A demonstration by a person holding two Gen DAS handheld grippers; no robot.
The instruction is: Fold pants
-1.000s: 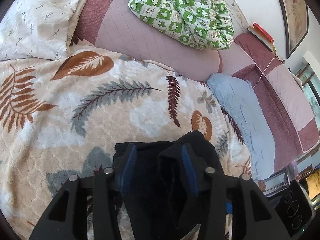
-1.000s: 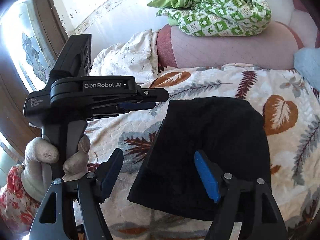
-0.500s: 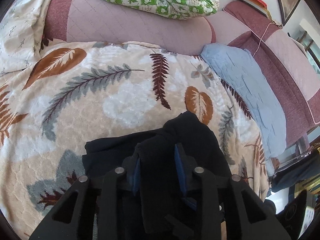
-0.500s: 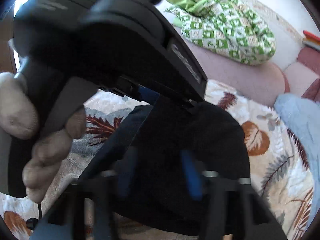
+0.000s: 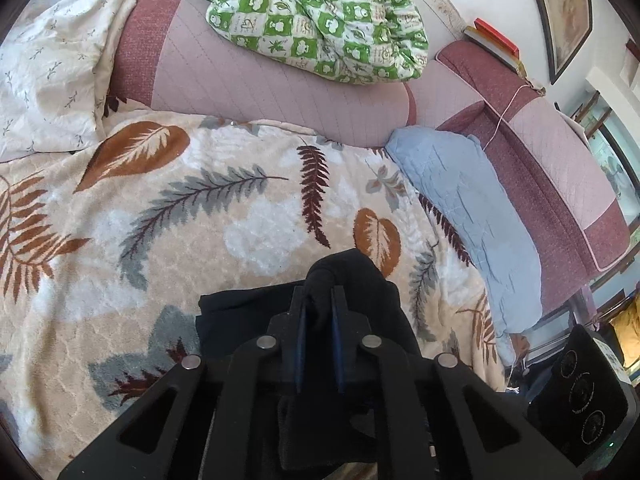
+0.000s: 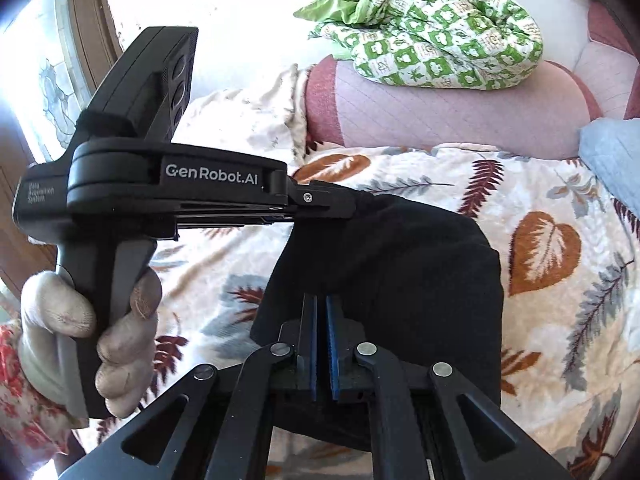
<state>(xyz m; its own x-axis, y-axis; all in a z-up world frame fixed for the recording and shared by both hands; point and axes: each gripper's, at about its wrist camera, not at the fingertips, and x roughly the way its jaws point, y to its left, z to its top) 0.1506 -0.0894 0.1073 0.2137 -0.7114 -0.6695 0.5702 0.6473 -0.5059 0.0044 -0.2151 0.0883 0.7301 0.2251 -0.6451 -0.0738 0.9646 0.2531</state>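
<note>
The black pants (image 6: 400, 264) lie as a folded bundle on the leaf-patterned blanket (image 6: 540, 208). My left gripper (image 5: 319, 300) is shut on a bunched fold of the pants (image 5: 352, 276) and lifts it off the blanket. In the right wrist view the left gripper (image 6: 344, 204) pinches the pants' far left corner. My right gripper (image 6: 320, 304) is shut, its blue pads close together at the near edge of the pants, with black cloth around them. The part of the pants under both grippers is hidden.
A green checked quilt (image 5: 320, 20) lies on the pink sofa back (image 5: 260, 88). A light blue cushion (image 5: 472, 208) lies at the right. A white floral pillow (image 5: 52, 72) sits at the far left. A black device (image 5: 580, 400) stands beyond the blanket's right edge.
Both grippers were open a second ago and have closed on the black pants. The left gripper has lifted a fold of cloth; the right gripper moved onto the near edge.
</note>
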